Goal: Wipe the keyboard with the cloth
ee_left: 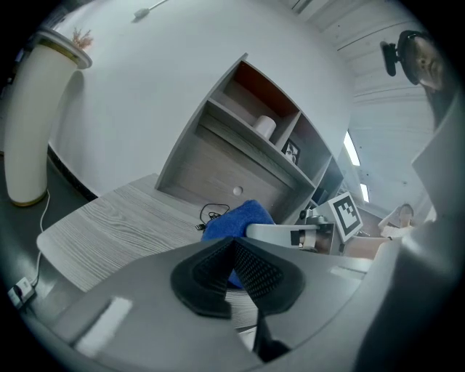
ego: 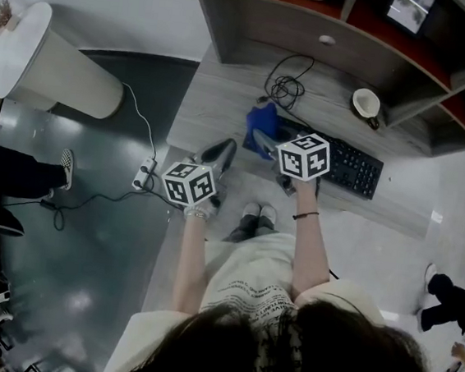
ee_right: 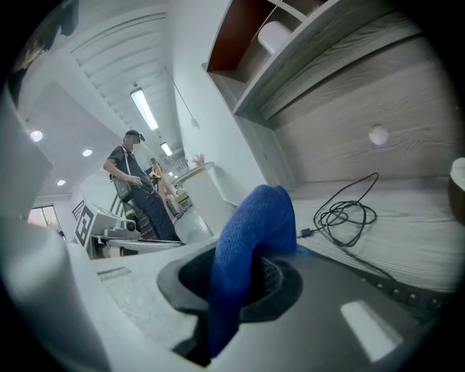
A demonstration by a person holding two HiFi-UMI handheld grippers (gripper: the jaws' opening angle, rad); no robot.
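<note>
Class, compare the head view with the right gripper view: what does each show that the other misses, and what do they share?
Head view only: the white power strip on the floor and the person's shoes. Right gripper view only: ceiling lights and a standing bystander. Both: the blue cloth and the coiled black cable.

cloth (ee_right: 251, 240): nubby woven fabric, soft, matt
keyboard (ego: 354, 167): black plastic, matt
desk (ego: 224, 106): grey wood grain, smooth, matt
floor (ego: 82, 281): dark, glossy, reflective
pads (ee_left: 257, 274): ribbed, rubbery, matt
cable (ee_right: 349, 211): smooth black sheath
</note>
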